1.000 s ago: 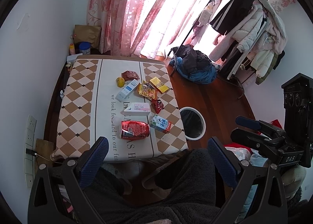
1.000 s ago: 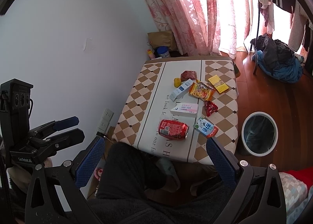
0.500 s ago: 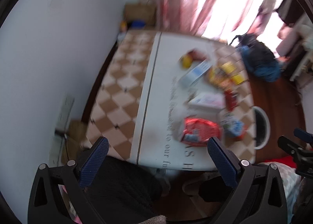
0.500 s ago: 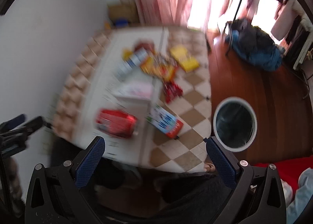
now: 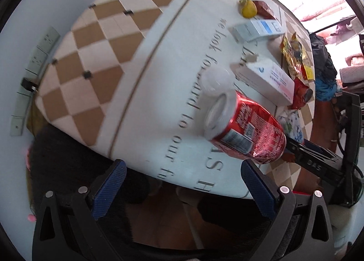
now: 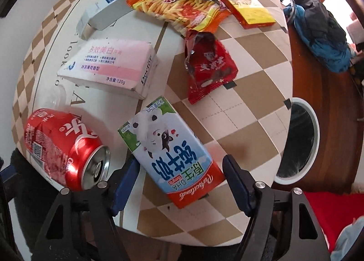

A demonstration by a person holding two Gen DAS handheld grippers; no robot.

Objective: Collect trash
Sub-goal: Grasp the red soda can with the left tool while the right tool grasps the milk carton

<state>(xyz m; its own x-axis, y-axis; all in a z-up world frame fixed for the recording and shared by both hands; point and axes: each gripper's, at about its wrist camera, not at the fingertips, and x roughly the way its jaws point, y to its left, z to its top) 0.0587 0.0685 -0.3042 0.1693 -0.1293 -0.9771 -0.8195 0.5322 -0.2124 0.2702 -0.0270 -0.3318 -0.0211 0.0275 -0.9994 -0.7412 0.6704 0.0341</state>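
Right hand-held gripper point(image 6: 180, 171) spread around glossy rectangular milk carton point(image 6: 169, 148); left hand-held gripper point(image 5: 182, 177) spread

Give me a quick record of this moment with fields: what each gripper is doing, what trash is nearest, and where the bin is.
left gripper: open, empty, at the table's near edge facing the red can
right gripper: open, fingers on either side of the milk carton, not closed on it
red can: lying on its side
other trash: pink box, red wrapper, fries bag, yellow box
bin: on the floor beside the table
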